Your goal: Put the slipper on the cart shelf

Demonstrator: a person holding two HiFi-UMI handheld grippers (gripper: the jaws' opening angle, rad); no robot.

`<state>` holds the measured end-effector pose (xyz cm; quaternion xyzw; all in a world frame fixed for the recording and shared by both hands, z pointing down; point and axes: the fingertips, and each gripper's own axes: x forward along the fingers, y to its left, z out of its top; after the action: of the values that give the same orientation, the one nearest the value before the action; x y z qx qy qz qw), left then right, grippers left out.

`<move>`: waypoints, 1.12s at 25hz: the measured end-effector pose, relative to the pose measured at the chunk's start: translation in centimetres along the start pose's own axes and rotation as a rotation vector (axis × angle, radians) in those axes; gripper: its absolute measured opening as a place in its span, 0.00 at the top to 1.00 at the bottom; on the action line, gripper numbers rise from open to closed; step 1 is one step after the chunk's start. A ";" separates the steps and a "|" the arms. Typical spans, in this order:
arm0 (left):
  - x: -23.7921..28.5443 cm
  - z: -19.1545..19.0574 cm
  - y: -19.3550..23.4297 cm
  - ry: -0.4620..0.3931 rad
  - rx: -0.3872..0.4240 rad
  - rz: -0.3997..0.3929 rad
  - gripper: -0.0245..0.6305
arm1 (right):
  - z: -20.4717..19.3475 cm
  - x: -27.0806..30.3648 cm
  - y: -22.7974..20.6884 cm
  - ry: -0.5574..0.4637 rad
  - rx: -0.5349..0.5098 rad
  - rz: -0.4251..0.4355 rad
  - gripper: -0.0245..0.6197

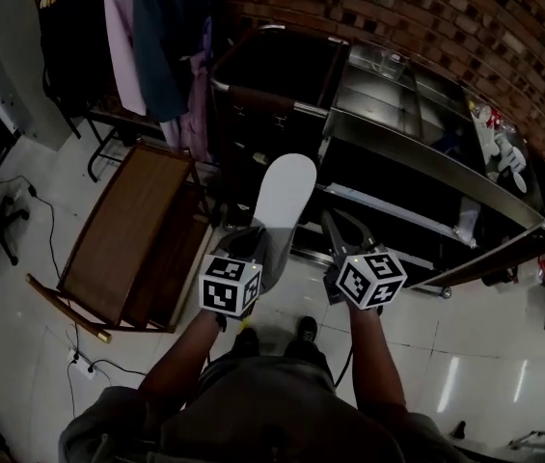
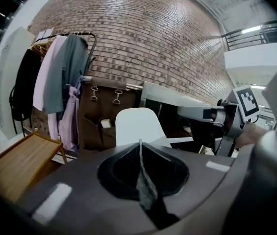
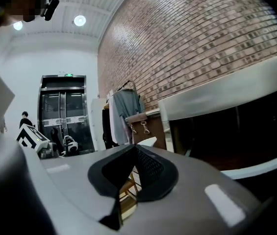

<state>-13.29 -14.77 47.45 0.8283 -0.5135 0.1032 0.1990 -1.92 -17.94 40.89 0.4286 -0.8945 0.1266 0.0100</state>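
Step in hand: carrying the slipper to the cart; placement is not yet done.

The left gripper has its jaws clamped together on a thin grey edge of the slipper. The slipper's white sole stands up beyond the jaw tips, facing the camera. In the head view it hangs in the air at centre frame, well apart from any shelf.

The right gripper sits just beside the left one, at its 3 o'clock. Its jaws stand slightly apart, with only background showing through the narrow gap. It holds nothing.

The steel cart lies at 1 to 2 o'clock from the slipper, with dark shelves under a top tray. A wooden chair stands at 9 o'clock and hanging clothes at 11 o'clock.

Next move, as judged: carry the slipper forward and toward 2 o'clock, clear the shelf rim, lower the sole flat onto a shelf, then release. The thin grip could let the slipper swing or slip.
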 end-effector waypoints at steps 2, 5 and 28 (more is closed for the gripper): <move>1.6 -0.2 -2.5 0.020 0.017 -0.045 0.94 | 0.1 -2.1 -2.3 -0.008 0.012 -0.050 0.96; 4.6 -0.6 -6.5 0.046 0.028 -0.105 0.94 | 0.0 -5.7 -6.2 -0.011 0.032 -0.126 0.96; 26.6 1.6 -20.0 0.080 0.065 -0.051 0.94 | 0.6 -14.4 -27.5 0.018 0.065 -0.138 0.96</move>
<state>16.52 -29.12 51.52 0.8425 -0.4800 0.1480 0.1949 28.40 -23.60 44.44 0.4883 -0.8581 0.1582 0.0128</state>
